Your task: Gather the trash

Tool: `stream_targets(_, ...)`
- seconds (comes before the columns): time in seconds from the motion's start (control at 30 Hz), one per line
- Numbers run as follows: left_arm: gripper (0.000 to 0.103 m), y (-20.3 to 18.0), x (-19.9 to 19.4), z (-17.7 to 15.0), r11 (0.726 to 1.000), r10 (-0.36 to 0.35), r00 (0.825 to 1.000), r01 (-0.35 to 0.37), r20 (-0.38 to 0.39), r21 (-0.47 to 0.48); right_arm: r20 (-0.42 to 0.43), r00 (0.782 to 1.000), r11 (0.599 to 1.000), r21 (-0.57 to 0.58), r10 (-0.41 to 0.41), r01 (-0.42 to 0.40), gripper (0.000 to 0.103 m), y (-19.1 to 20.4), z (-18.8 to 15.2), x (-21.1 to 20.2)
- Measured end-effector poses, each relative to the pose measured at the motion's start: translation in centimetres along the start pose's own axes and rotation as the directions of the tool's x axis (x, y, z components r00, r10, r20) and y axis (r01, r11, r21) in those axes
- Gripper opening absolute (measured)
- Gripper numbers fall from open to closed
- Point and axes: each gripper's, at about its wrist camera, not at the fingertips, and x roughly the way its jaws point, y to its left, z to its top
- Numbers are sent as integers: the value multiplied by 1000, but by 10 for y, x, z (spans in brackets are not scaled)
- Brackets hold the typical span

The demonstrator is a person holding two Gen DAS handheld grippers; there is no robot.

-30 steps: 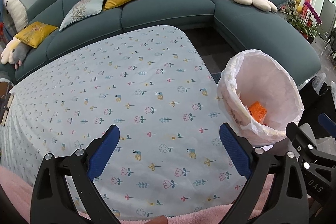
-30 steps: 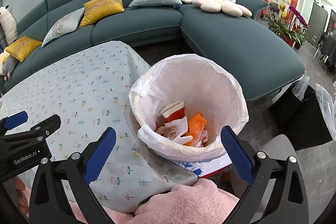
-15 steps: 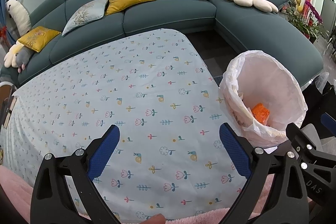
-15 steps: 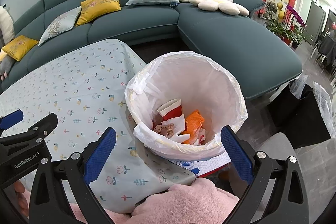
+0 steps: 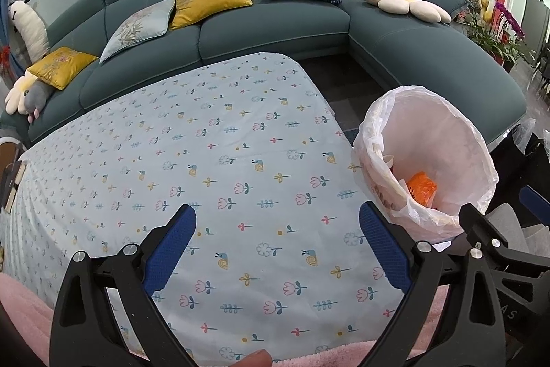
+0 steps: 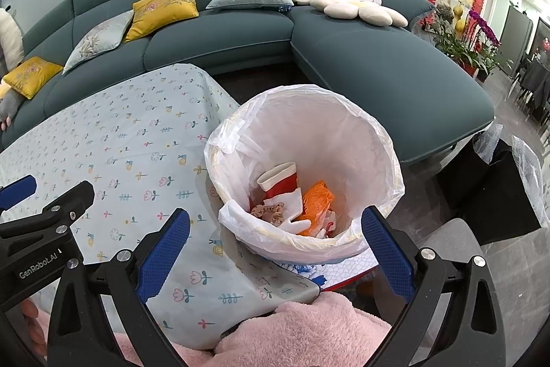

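Both grippers' jaws gape wide, holding nothing.

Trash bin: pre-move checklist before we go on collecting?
1. Left gripper open, holding nothing: ok.
2. Right gripper open, holding nothing: ok.
3. Trash bin upright, liner mouth open: ok.
4. Collected trash inside: red cup and orange wrapper lie in the bin: ok.
5. Next trash item on the tablecloth: none visible in either view: not ok.
6. Bin room left: contents sit low: ok.
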Motion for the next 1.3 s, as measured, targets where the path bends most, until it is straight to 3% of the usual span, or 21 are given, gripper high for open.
stream_targets(0.7,91,-3,4,-1,1000,-10,1000,9,-29,-12,-2,1000,1000,-1,-3,3,96,-2,0,0)
stream_targets(1.3,91,-2,10,0,999,33,998,-34,-48,-15,-8,1000,1000,-1,-7,7,96,-2,0,1)
